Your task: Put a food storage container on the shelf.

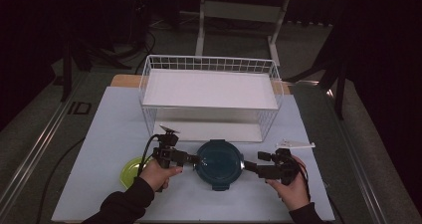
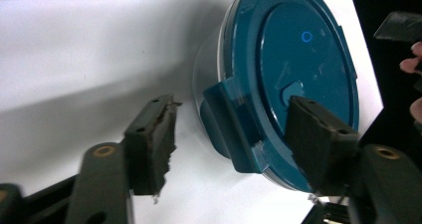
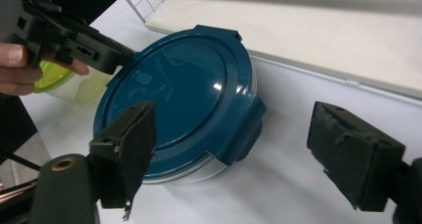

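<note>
Looking down from the high view, a round container with a dark teal lid (image 1: 219,164) sits on the pale bench (image 1: 109,134) near the front edge. The left gripper (image 1: 195,160) meets it at nine o'clock and the right gripper (image 1: 250,166) reaches toward it from three o'clock. A yellow-green lidded tub (image 1: 132,171) lies just behind the left hand (image 1: 158,174), and a white wire basket rack (image 1: 209,92) stands at twelve o'clock.

From the left gripper view, the lid (image 2: 293,79) stands close ahead. One of the jaws overlaps the lid's top near a small raised tab, the other hangs clear over bare bench, and a locking flap (image 2: 231,127) lies between them. The jaws stand half open, gripping nothing.

From the right gripper view, the container (image 3: 184,102) lies between wide-open jaws with clear gaps on both sides. Its nearest locking flap (image 3: 249,129) points between them. The left gripper (image 3: 107,55) touches the far rim at ten o'clock.

The container is probably rigid plastic, smooth and slippery on its domed lid, and light if empty. The flaps and the rim beneath them seem the surest places to grip, with one gripper steadying the body.
</note>
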Tool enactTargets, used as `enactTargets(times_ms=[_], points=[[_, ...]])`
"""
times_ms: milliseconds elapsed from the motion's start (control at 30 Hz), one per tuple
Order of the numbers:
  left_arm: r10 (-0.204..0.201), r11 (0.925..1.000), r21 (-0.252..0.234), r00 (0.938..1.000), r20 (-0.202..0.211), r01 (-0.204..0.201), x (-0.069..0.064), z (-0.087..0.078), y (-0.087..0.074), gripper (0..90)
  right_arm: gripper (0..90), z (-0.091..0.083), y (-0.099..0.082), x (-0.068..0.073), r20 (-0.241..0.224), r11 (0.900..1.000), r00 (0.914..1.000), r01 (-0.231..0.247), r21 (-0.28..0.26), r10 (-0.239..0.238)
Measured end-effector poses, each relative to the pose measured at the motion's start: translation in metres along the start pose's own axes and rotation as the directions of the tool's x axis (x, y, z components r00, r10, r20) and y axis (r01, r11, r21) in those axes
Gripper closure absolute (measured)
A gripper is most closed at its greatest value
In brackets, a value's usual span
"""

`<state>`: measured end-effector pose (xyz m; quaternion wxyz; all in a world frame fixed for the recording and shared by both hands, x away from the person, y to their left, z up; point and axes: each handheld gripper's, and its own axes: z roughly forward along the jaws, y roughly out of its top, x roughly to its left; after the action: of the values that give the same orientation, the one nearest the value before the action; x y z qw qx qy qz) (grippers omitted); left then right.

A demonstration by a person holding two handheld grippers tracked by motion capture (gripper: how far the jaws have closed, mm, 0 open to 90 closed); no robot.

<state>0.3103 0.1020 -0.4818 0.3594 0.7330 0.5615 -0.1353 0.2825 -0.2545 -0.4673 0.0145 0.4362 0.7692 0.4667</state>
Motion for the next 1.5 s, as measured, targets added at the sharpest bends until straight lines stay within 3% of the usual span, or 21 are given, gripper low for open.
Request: enactTargets(times_ms=[133, 300, 400, 600, 800, 833, 867, 933, 967, 1000, 1067, 1133, 1167, 1200, 1267, 1333, 1367, 1400, 1433, 1500], points=[[-0.015, 0.9998, 0.015, 0.9999, 0.008, 0.015, 0.002, 0.002, -0.001, 43.0, 24.8, 0.004, 0.000, -0.004, -0.023, 0.9987, 0.9987, -0.044, 0.023, 0.045], [-0.045, 0.9986, 0.028, 0.9982, 0.039, 0.044, 0.004, 0.006, -0.001, 47.5, 35.8, 0.012, 0.000, -0.011, -0.067, 0.9864, 0.9862, -0.146, 0.074, 0.151], [-0.072, 0.9968, 0.038, 0.9957, 0.059, 0.070, 0.006, 0.009, -0.002, 47.8, 43.3, 0.018, -0.001, -0.018, -0.104, 0.9623, 0.9601, -0.248, 0.111, 0.260], [-0.085, 0.9958, 0.040, 0.9934, 0.077, 0.082, 0.007, 0.010, -0.002, 50.5, 49.6, 0.026, -0.002, -0.028, -0.135, 0.9162, 0.9114, -0.367, 0.161, 0.389], [-0.094, 0.9950, 0.042, 0.9906, 0.099, 0.090, 0.006, 0.011, -0.002, 53.6, 53.2, 0.036, -0.002, -0.029, -0.118, 0.8761, 0.8803, -0.427, 0.223, 0.459], [-0.096, 0.9949, 0.042, 0.9902, 0.101, 0.092, 0.007, 0.011, -0.002, 53.6, 53.2, 0.036, -0.002, -0.029, -0.118, 0.8761, 0.8803, -0.427, 0.223, 0.459], [-0.097, 0.9948, 0.041, 0.9897, 0.105, 0.094, 0.007, 0.011, -0.003, 53.6, 54.1, 0.037, -0.002, -0.031, -0.109, 0.8674, 0.8739, -0.442, 0.229, 0.474], [-0.107, 0.9939, 0.038, 0.9883, 0.109, 0.103, 0.007, 0.011, -0.003, 53.6, 54.1, 0.037, -0.002, -0.031, -0.109, 0.8674, 0.8739, -0.442, 0.229, 0.474], [-0.106, 0.9940, 0.038, 0.9877, 0.115, 0.102, 0.008, 0.012, -0.003, 53.5, 50.2, 0.042, -0.004, -0.034, -0.110, 0.8380, 0.8475, -0.480, 0.260, 0.519], [-0.103, 0.9943, 0.037, 0.9880, 0.115, 0.099, 0.008, 0.012, -0.004, 53.5, 50.2, 0.042, -0.004, -0.034, -0.110, 0.8380, 0.8475, -0.480, 0.260, 0.519], [-0.107, 0.9939, 0.039, 0.9868, 0.122, 0.103, 0.010, 0.012, -0.004, 53.4, 50.1, 0.045, -0.005, -0.037, -0.128, 0.8191, 0.8250, -0.504, 0.274, 0.550], [-0.108, 0.9938, 0.039, 0.9863, 0.124, 0.104, 0.010, 0.012, -0.004, 53.4, 50.5, 0.046, -0.005, -0.038, -0.133, 0.8160, 0.8208, -0.507, 0.277, 0.555], [-0.110, 0.9937, 0.037, 0.9861, 0.124, 0.106, 0.010, 0.012, -0.004, 53.4, 51.5, 0.046, -0.005, -0.040, -0.141, 0.8114, 0.8143, -0.512, 0.281, 0.563], [-0.105, 0.9942, 0.036, 0.9871, 0.121, 0.101, 0.009, 0.012, -0.004, 53.6, 52.1, 0.047, -0.007, -0.042, -0.158, 0.7948, 0.7928, -0.532, 0.293, 0.589], [-0.105, 0.9942, 0.037, 0.9881, 0.113, 0.101, 0.008, 0.011, -0.004, 54.3, 52.0, 0.046, -0.006, -0.040, -0.149, 0.8022, 0.8027, -0.524, 0.287, 0.577], [-0.093, 0.9953, 0.034, 0.9901, 0.105, 0.090, 0.006, 0.011, -0.004, 55.2, 52.0, 0.046, -0.006, -0.040, -0.149, 0.8023, 0.8023, -0.525, 0.284, 0.578], [-0.076, 0.9967, 0.035, 0.9925, 0.096, 0.073, 0.005, 0.010, -0.004, 55.2, 51.9, 0.045, -0.007, -0.038, -0.146, 0.8070, 0.8072, -0.521, 0.277, 0.572], [-0.076, 0.9970, 0.024, 0.9935, 0.085, 0.074, 0.003, 0.010, -0.005, 56.5, 51.8, 0.043, -0.007, -0.035, -0.149, 0.8223, 0.8224, -0.500, 0.272, 0.549], [-0.072, 0.9973, 0.018, 0.9945, 0.075, 0.071, 0.002, 0.009, -0.007, 57.0, 51.8, 0.042, -0.007, -0.033, -0.145, 0.8283, 0.8291, -0.493, 0.266, 0.540], [-0.071, 0.9975, 0.011, 0.9952, 0.068, 0.070, 0.000, 0.008, -0.009, 57.3, 51.9, 0.041, -0.007, -0.032, -0.144, 0.8350, 0.8358, -0.484, 0.262, 0.530]])
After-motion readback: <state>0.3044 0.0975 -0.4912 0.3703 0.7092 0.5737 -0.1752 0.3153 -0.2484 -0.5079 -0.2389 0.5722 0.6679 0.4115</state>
